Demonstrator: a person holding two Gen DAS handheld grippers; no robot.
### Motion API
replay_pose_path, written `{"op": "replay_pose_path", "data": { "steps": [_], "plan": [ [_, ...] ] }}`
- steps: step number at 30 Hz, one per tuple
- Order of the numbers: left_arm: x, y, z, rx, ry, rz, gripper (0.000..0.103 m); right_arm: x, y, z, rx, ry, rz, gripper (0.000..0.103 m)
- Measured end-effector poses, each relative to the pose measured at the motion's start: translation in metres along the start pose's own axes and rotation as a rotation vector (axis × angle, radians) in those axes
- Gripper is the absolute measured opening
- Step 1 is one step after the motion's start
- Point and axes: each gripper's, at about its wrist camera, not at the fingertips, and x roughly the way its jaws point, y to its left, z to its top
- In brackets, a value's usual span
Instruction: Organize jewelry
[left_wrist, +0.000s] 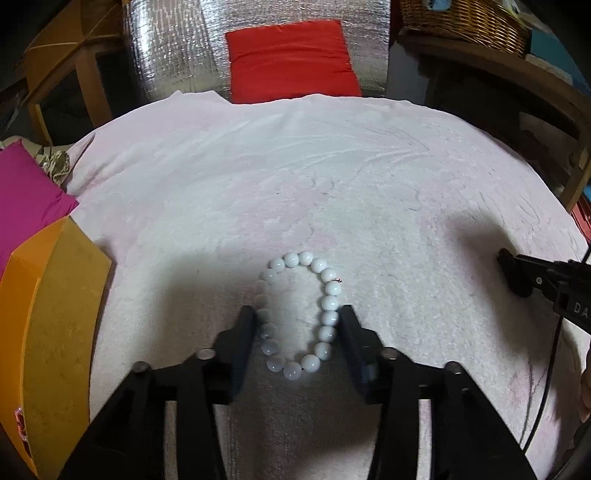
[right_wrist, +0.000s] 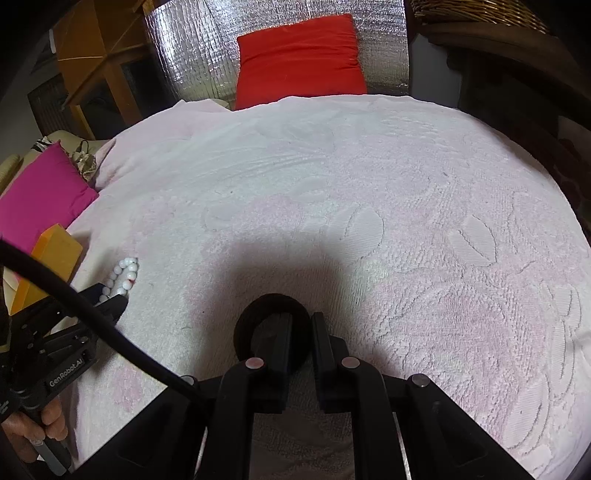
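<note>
A white bead bracelet lies in an oval on the pale pink towel. My left gripper is open, one finger on each side of the bracelet's near half, and the beads rest on the cloth. From the right wrist view this bracelet shows at the left, just past the left gripper. My right gripper is shut on a black ring bangle: one finger passes through the ring and the far rim is pinched. In the left wrist view the right gripper enters from the right edge.
An open orange box with a yellowish inside stands at the towel's left edge, a magenta cushion behind it. A red cushion leans on silver foil at the back. A wicker basket sits on a shelf, back right.
</note>
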Motion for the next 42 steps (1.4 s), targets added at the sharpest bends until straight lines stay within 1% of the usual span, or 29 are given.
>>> {"op": "replay_pose_path", "data": {
  "steps": [4,6,8,12,18,21,25,26,27,28,29,30,32,35,40,41,42],
  "plan": [
    [0.002,0.003,0.0,-0.013,-0.001,0.003,0.061,0.0,0.001,0.0,0.0,0.0,0.0,0.013],
    [0.003,0.005,0.001,-0.012,-0.003,0.015,0.067,0.0,0.0,0.0,0.001,0.0,0.0,0.013],
    [0.003,0.006,0.001,-0.021,0.003,0.0,0.067,0.0,0.001,-0.001,0.003,-0.001,-0.001,0.013],
    [0.005,0.017,0.002,-0.064,0.016,-0.061,0.067,0.0,0.001,-0.001,0.003,0.0,0.0,0.013],
    [0.006,0.021,0.001,-0.056,0.027,-0.105,0.067,0.0,-0.001,0.001,0.005,0.002,0.007,0.013],
    [0.006,0.023,0.001,-0.061,0.03,-0.116,0.067,0.0,-0.001,0.0,0.006,0.002,0.008,0.013],
    [0.006,0.021,-0.001,-0.053,0.027,-0.102,0.067,0.0,-0.001,0.0,0.009,0.0,0.009,0.013],
    [0.005,0.021,-0.001,-0.056,0.025,-0.103,0.061,0.0,-0.001,0.0,0.008,0.0,0.009,0.013],
    [0.005,0.021,-0.001,-0.058,0.022,-0.107,0.051,0.0,-0.001,0.0,0.008,-0.001,0.008,0.013],
    [0.004,0.021,-0.001,-0.06,0.013,-0.11,0.044,0.0,-0.001,0.0,0.007,-0.002,0.008,0.013],
    [0.003,0.02,-0.001,-0.057,0.008,-0.11,0.032,0.0,0.0,0.0,0.006,-0.004,0.007,0.013],
    [0.002,0.019,-0.001,-0.053,0.004,-0.117,0.025,0.0,0.0,0.0,0.003,-0.005,0.007,0.013],
    [0.0,0.018,0.001,-0.053,0.002,-0.125,0.02,-0.001,0.001,-0.001,0.0,-0.006,0.005,0.013],
    [-0.005,0.018,0.002,-0.056,-0.002,-0.128,0.02,-0.002,0.002,-0.001,-0.005,-0.003,0.014,0.013],
    [-0.018,0.011,0.004,-0.04,-0.029,-0.166,0.019,-0.004,-0.005,0.002,0.006,0.011,0.057,0.012],
    [-0.021,0.011,0.004,-0.037,-0.036,-0.175,0.0,-0.004,-0.006,0.002,0.01,0.012,0.063,0.012],
    [-0.024,0.009,0.004,-0.033,-0.039,-0.188,0.001,-0.006,-0.007,0.003,0.01,0.01,0.066,0.012]
  ]
}}
